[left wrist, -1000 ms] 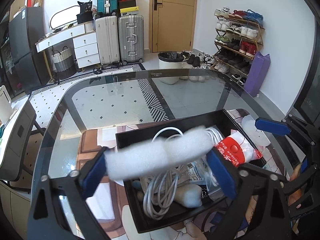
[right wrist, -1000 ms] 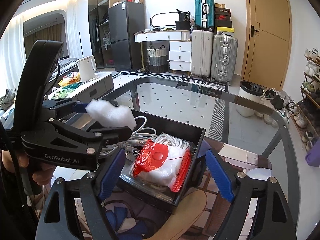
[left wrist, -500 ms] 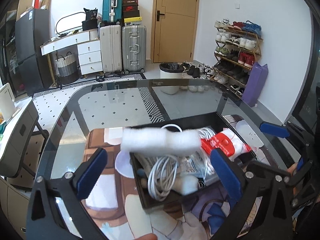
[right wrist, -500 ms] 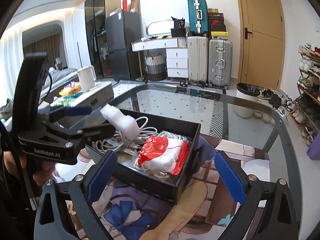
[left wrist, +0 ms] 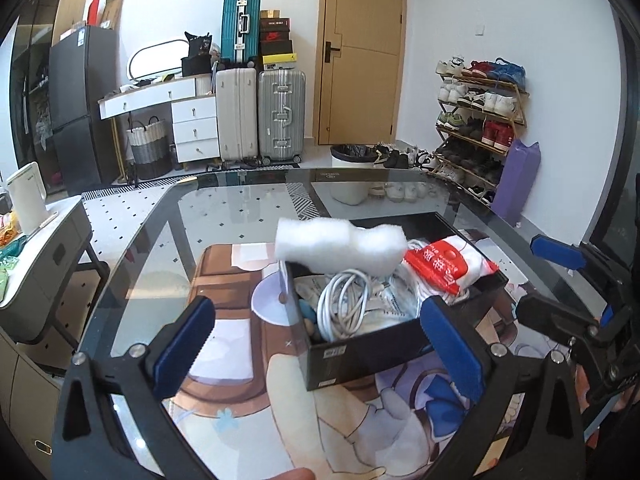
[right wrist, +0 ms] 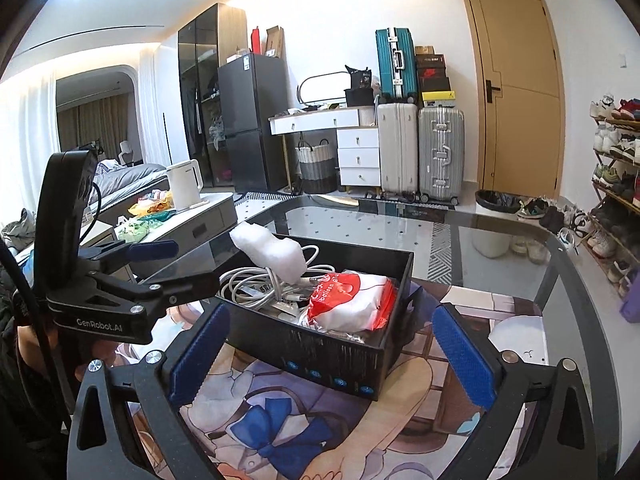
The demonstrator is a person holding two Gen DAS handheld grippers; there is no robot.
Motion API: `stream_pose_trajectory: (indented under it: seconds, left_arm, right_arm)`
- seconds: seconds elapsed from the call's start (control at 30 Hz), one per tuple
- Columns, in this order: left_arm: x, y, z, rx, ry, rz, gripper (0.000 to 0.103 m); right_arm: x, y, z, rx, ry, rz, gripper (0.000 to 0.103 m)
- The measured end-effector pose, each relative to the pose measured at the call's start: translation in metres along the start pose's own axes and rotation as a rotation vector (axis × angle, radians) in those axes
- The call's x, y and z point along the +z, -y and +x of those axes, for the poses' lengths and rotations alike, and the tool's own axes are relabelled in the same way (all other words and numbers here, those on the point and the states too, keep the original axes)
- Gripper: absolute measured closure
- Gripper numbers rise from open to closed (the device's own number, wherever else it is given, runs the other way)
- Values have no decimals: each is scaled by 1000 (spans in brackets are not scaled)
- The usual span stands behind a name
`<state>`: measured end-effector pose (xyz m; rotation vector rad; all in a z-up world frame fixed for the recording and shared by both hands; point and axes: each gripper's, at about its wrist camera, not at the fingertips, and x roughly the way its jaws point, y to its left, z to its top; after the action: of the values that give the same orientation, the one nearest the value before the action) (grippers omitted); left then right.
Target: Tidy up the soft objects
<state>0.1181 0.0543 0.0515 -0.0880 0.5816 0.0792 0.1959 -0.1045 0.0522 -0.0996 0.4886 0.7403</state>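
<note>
Glass table, black box at 12 o'clock: white foam block on its far-left rim, light and squashy, best pinched mid-length; left gripper and right gripper both spread, empty.

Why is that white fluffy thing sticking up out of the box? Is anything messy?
The white foam piece is not tucked in: it lies tilted across the black box, propped on the tangled white cables and jutting past the rim. The red-and-white packet is heaped high too.
</note>
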Motion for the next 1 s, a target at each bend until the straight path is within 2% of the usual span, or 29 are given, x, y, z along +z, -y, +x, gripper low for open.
stream_pose_trajectory:
  seconds: [0.37, 0.53, 0.73, 1.0]
  left_arm:
    - [-15, -13, -2, 23, 36, -25, 0]
    - [-18, -11, 1, 46, 54, 4, 0]
    - [-19, -9, 1, 23, 57, 9, 0]
    - [-20, -15, -4, 29, 84, -24, 0]
  right_arm:
    - [-9, -4, 4, -1, 18, 0, 1]
    - [-11, -4, 6, 4, 11, -1, 1]
    - [-12, -3, 1, -13, 38, 5, 1]
    - [-15, -11, -6, -30, 78, -40, 1]
